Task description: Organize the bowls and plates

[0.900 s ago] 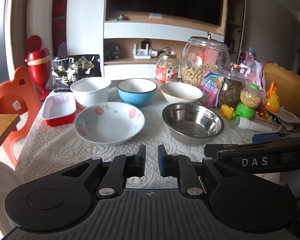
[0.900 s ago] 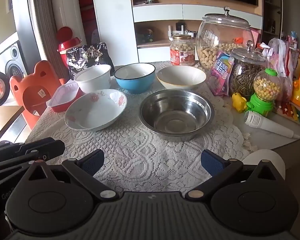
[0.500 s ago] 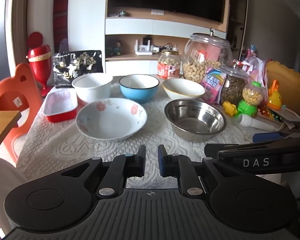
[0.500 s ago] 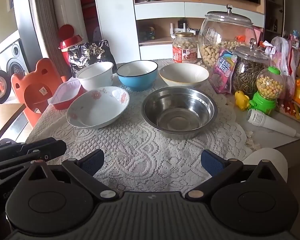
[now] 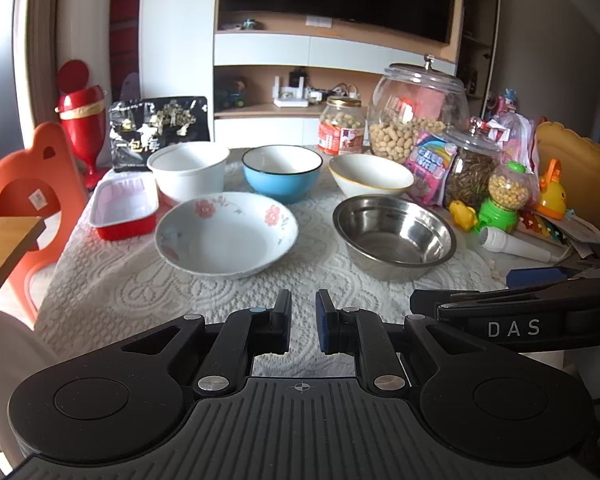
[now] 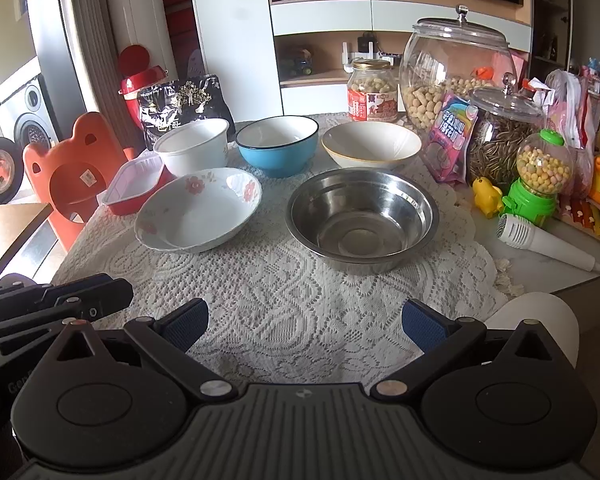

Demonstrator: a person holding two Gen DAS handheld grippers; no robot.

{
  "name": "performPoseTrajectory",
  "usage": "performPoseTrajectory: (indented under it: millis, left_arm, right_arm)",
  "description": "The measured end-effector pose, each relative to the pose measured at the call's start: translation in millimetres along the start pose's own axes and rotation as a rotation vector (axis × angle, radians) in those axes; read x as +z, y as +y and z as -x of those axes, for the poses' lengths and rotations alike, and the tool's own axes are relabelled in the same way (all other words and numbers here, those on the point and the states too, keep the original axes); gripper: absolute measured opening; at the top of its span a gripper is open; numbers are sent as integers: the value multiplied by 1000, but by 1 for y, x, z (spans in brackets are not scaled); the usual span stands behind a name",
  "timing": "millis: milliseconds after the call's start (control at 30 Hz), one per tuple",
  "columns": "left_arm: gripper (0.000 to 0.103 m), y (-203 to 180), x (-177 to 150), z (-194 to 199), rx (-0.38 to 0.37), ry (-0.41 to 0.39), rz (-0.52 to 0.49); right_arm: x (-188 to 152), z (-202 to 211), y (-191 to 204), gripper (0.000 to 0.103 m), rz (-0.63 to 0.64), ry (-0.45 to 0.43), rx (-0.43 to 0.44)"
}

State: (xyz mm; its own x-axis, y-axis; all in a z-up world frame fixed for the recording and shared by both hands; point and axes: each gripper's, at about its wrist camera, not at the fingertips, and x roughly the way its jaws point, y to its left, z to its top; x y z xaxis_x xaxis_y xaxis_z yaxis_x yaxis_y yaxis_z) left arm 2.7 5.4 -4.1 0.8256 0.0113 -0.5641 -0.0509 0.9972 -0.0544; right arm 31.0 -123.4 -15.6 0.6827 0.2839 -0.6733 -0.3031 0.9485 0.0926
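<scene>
Worktop [image 6: 260, 280], lace-covered. Left to right, back row: red tray [image 5: 122, 212], white tub [image 5: 188, 170], blue bowl [image 5: 282, 172], cream bowl [image 5: 370, 176]. Front row: floral bowl [image 5: 226, 234], then steel bowl [image 6: 362, 218] apart from it, all upright and unstacked. Snack jars [image 6: 452, 72] and toys at far right. Left tongs [image 5: 303, 322]: nearly closed, a narrow gap between the pads, empty, above near edge. Right tongs [image 6: 304, 322]: spread wide, empty, facing steel bowl.

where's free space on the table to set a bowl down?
Bare lace cloth in front of the floral bowl and steel bowl, and a narrow gap between them. Back row and the right side by the jars and toys are crowded.
</scene>
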Motion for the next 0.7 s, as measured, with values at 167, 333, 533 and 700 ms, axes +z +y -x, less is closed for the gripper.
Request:
performPoseTrajectory:
  millis: [167, 333, 533, 700]
  left_arm:
    - [16, 0, 0, 0, 2, -2, 1]
    - [16, 0, -1, 2, 1, -5, 3]
    - [16, -1, 0, 5, -12, -10, 1]
    - [16, -1, 0, 5, -15, -10, 0]
  right_arm:
    - [-1, 0, 0, 103, 1, 2, 2]
    - [0, 0, 0, 103, 0, 4, 2]
    - [-1, 0, 0, 103, -1, 6, 3]
    - [-1, 0, 1, 103, -1, 7, 4]
